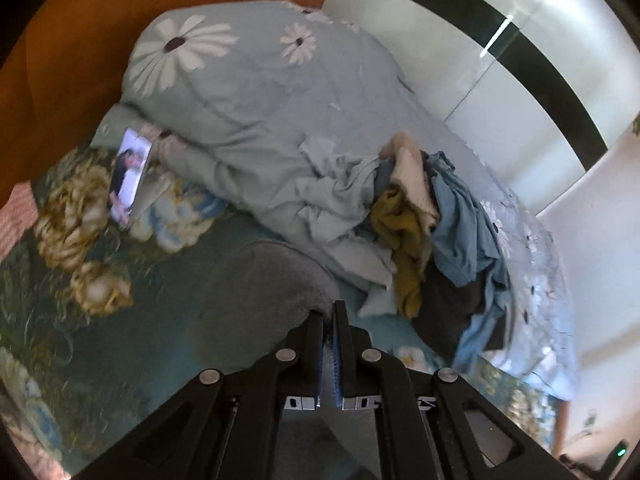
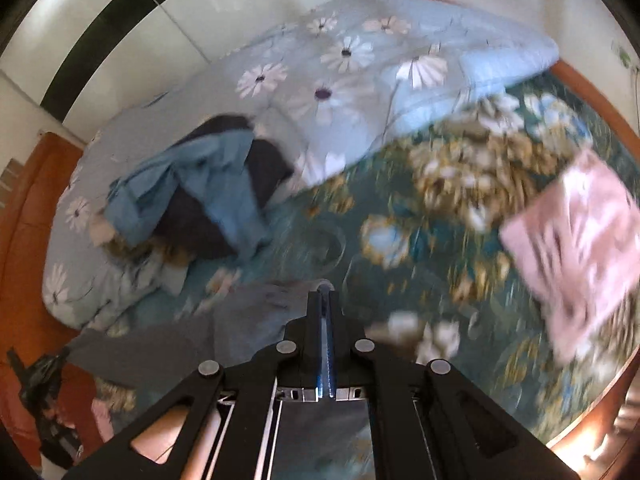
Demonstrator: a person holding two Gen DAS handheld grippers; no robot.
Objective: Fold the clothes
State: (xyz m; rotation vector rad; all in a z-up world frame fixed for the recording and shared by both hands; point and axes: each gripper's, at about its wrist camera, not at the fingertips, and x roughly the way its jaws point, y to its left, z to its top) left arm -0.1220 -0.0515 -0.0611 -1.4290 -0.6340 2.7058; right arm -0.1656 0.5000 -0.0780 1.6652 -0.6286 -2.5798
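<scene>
- Nearest the left wrist camera, the left gripper (image 1: 331, 312) has its jaws pressed together on an edge of a grey garment (image 1: 264, 276); a thin strip of the fabric shows between the blue pads.
- Right gripper (image 2: 323, 292) likewise has its jaws pressed together, pinching the same grey garment (image 2: 224, 320) at another edge.
- Grey garment lies low over the near part of the bed, spread between the two grippers. In the right wrist view its long axis runs from the gripper tip out toward the lower left; in the left wrist view a rounded fold of it sits just left of the fingertips.
- Surface: a bed covered with a dark teal floral sheet (image 1: 120, 320), patterned with yellow and blue blooms.
- Far side of the bed carries a bunched pale blue daisy-print duvet (image 1: 248, 92), running along the wall.
- Unfolded clothes pile (image 1: 436, 232) rests against the duvet, well apart from the grippers: a blue item, a mustard item, a cream item and a dark item are distinguishable.
- Pink folded cloth (image 2: 576, 248) lies on the sheet at the right in the right wrist view; motion blur hides its detail.
- Phone with a lit screen (image 1: 130, 176) lies propped at the duvet's left end.
- Room: orange-brown wooden headboard (image 1: 80, 52) at far left, and glossy white wardrobe panels with a black band (image 1: 500, 32) behind the bed.
- Part of a hand (image 2: 168, 436) is visible through the right gripper's frame.
</scene>
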